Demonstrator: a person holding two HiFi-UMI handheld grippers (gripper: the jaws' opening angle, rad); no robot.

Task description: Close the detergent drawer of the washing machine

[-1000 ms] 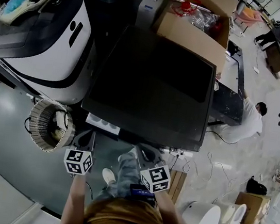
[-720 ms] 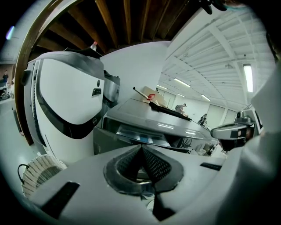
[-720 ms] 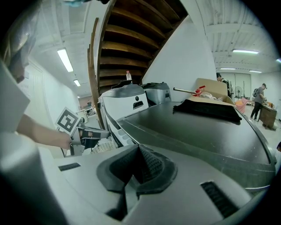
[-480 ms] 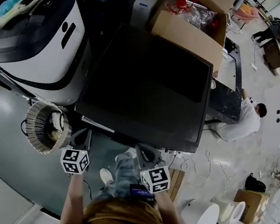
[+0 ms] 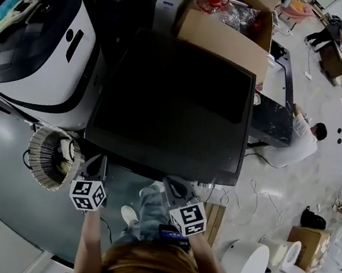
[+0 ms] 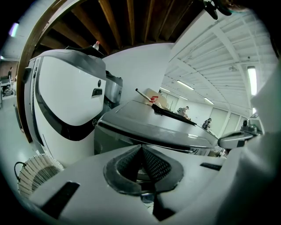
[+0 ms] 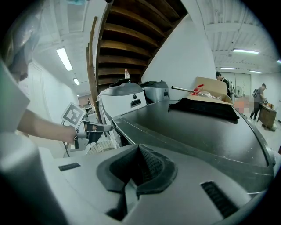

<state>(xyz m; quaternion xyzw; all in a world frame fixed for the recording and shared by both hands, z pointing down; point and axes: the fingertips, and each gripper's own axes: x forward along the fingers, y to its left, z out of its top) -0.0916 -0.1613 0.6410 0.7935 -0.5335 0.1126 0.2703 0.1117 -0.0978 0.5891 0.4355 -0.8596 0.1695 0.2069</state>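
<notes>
In the head view, the left claw (image 5: 97, 161) is at 7 o'clock from the middle of the washing machine (image 5: 176, 102). Its tips point to 12 o'clock at the machine's front-left corner and are just beside it. In its own view, the left claw's pads (image 6: 151, 163) are pressed together with nothing between them. The grey front panel (image 6: 118, 141) fills the view straight ahead. No detergent drawer sticks out past that front edge. I judge it is pushed home, flush in the panel's left end, with its sliding axis running 6 to 12 o'clock, in line with the left claw. The right claw (image 5: 173, 184) is at 3 o'clock from the left one, near the front's right half. It is also pressed together and empty, and it is farther from the drawer's corner.
</notes>
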